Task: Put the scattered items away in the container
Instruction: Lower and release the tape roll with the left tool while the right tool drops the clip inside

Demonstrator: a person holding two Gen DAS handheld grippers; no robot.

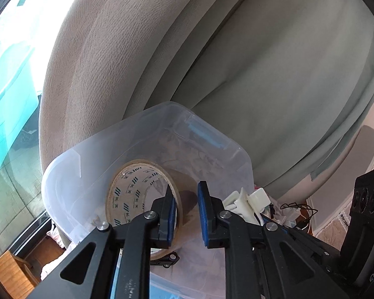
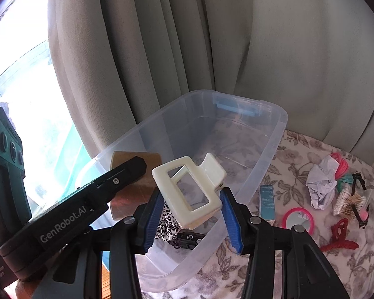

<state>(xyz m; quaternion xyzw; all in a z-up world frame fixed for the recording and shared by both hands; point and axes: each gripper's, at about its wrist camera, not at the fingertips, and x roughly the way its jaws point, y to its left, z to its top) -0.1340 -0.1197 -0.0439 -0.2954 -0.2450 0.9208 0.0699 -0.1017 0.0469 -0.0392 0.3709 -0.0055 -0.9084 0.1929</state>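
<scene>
Right gripper (image 2: 190,220) pinches clip (image 2: 188,189) over bin (image 2: 269,149): light, stiff, slick. Left gripper (image 1: 185,214) fingers clamp tape (image 1: 134,194) wall.

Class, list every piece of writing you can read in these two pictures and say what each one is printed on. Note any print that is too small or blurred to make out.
"GenRobot.AI": white letters on the side of the left hand-held gripper.
"长天", repeated with striped marks: inner core of the tape roll.
Small print on the teal box: too small to read.
Print on the crumpled paper: too blurred to read.
Marking on the dark object in the container: unreadable.
</scene>
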